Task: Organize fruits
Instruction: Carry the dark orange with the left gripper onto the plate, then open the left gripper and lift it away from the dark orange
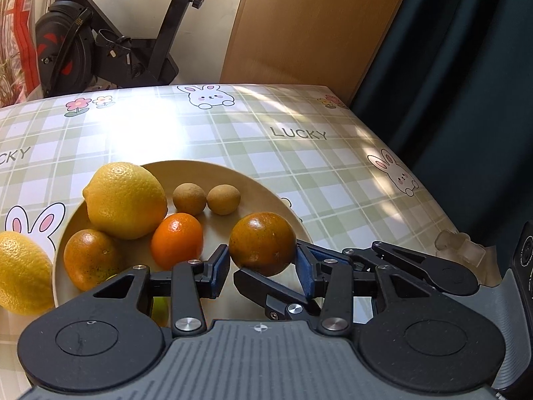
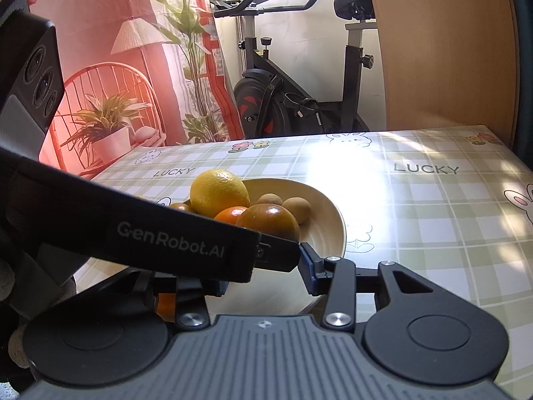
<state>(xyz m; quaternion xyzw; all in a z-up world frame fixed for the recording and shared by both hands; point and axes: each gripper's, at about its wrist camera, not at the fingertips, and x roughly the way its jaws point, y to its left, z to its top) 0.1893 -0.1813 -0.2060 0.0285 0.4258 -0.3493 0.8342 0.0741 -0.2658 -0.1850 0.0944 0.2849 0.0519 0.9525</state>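
dark mottled orange (image 1: 262, 248): sits between the two blue pads of the left gripper (image 1: 263, 263), over the near right part of the cream plate (image 1: 266, 183). both pads appear to touch its sides, so the claw stands narrowly parted and clamped on this fruit. whether the orange's underside rests on the plate cannot be told.

right gripper (image 2: 266, 276): comes in from the right, with one black finger running just under the held orange in the left wrist view. in its own view the pads stand a little apart; the plate and the tip of the left gripper show in the gap, and no fruit is seen pressed between them. its left pad is largely hidden behind the left gripper's body.

plate contents: a large lemon (image 1: 125, 200) at the far left, a bright orange (image 1: 177, 238) touching its near side, a second dark orange (image 1: 90, 260) at the near left, and two small round tan fruits (image 1: 189, 199) side by side at the back. a green item near the left finger is mostly hidden.

off the plate: a second lemon (image 1: 20, 273) lies on the table just beside the plate's left rim.

surroundings: green plaid tablecloth (image 1: 333, 173) with rabbits and the word "lucky"; exercise bike (image 1: 100, 43) beyond the far edge.
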